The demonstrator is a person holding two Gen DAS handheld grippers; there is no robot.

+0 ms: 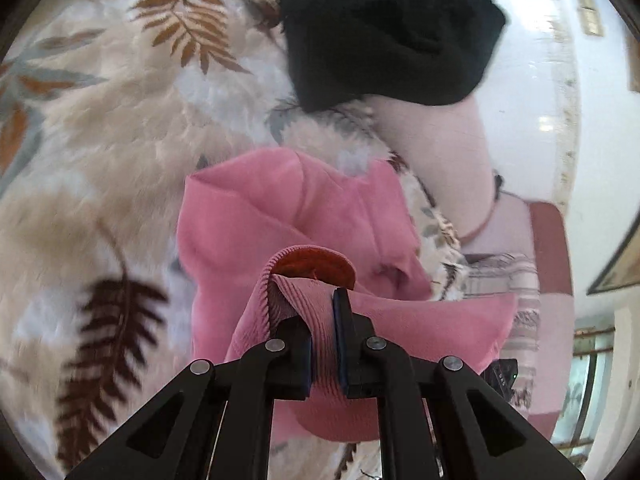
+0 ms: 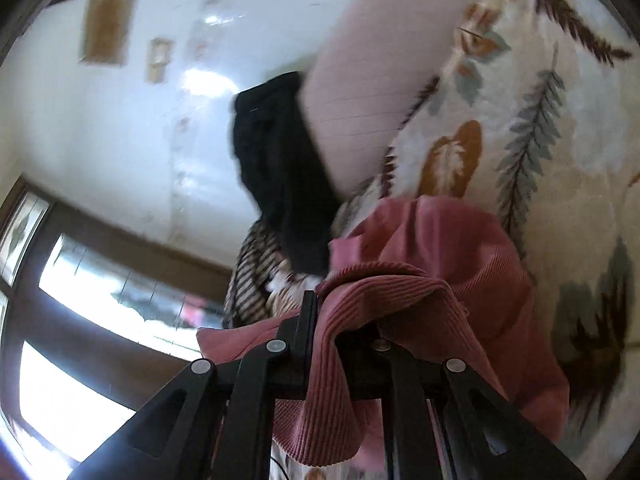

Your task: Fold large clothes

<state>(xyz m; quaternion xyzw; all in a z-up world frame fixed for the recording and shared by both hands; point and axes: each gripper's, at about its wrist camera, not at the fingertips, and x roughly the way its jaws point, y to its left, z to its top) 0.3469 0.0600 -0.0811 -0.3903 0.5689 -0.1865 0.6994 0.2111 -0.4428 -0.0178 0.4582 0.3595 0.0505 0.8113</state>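
Note:
A pink garment (image 1: 280, 216) with ribbed trim hangs bunched above a fluffy leaf-patterned blanket (image 1: 120, 140). My left gripper (image 1: 322, 320) is shut on its ribbed edge, the cloth pinched between both fingers. In the right wrist view the same pink garment (image 2: 460, 248) drapes over my right gripper (image 2: 332, 320), which is shut on another ribbed part; its right finger is hidden under the cloth. Both views are blurred.
A black garment (image 1: 392, 28) lies on the blanket's far side, also shown in the right wrist view (image 2: 288, 184). A pale pink pillow (image 2: 380, 60) and striped cloth (image 2: 252, 280) lie beside it. A white wall (image 2: 120, 140) and a window (image 2: 80, 300) stand behind.

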